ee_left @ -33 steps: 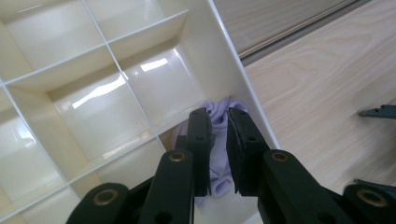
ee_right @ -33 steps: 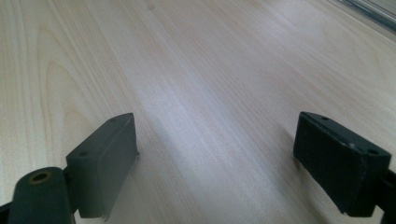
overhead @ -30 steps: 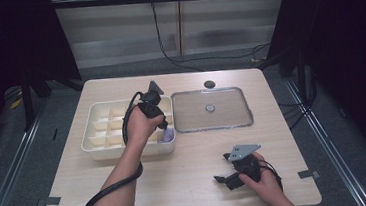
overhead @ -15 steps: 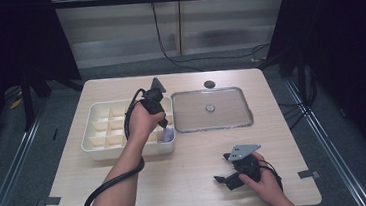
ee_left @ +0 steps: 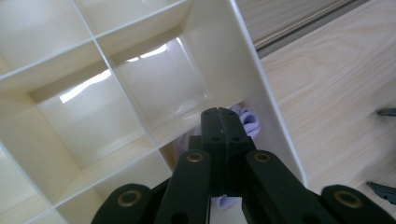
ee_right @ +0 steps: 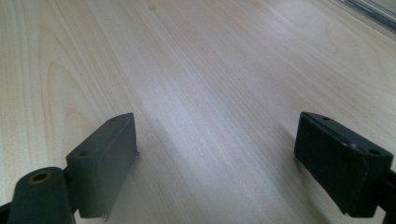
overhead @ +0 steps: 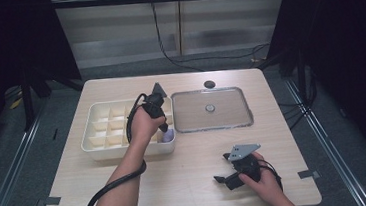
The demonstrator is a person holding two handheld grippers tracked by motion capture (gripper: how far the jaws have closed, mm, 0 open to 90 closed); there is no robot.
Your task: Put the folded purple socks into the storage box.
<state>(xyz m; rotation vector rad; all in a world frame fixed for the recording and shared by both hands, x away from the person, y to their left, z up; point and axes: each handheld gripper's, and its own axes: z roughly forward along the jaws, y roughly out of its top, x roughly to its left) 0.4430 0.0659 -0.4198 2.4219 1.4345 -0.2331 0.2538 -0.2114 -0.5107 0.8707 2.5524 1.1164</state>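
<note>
Left gripper (overhead: 165, 129) first: its two matte black jaws are pressed flat together, pad against pad, with nothing pinched between them as far as I can tell. They closed within the last moment. It points down into the cream divider box (overhead: 105, 146), a glossy moulded plastic tray cut into square cells by thin walls, and its tips sit in the box's near right corner cell. A small pale lilac thing (ee_left: 248, 120), soft and crinkled at its edge, lies in that same cell just under and behind my closed tips; I cannot tell whether they touch it. Right of the box, just beside it, lies a shallow metal tray (overhead: 184, 128) with rounded corners and a small round piece (overhead: 210, 108) at its middle. Well right of the box and nearer to me, my right gripper (overhead: 220, 168) rests on the pale wood-grain table (overhead: 188, 183), its blocky black jaws spread wide and empty.
</note>
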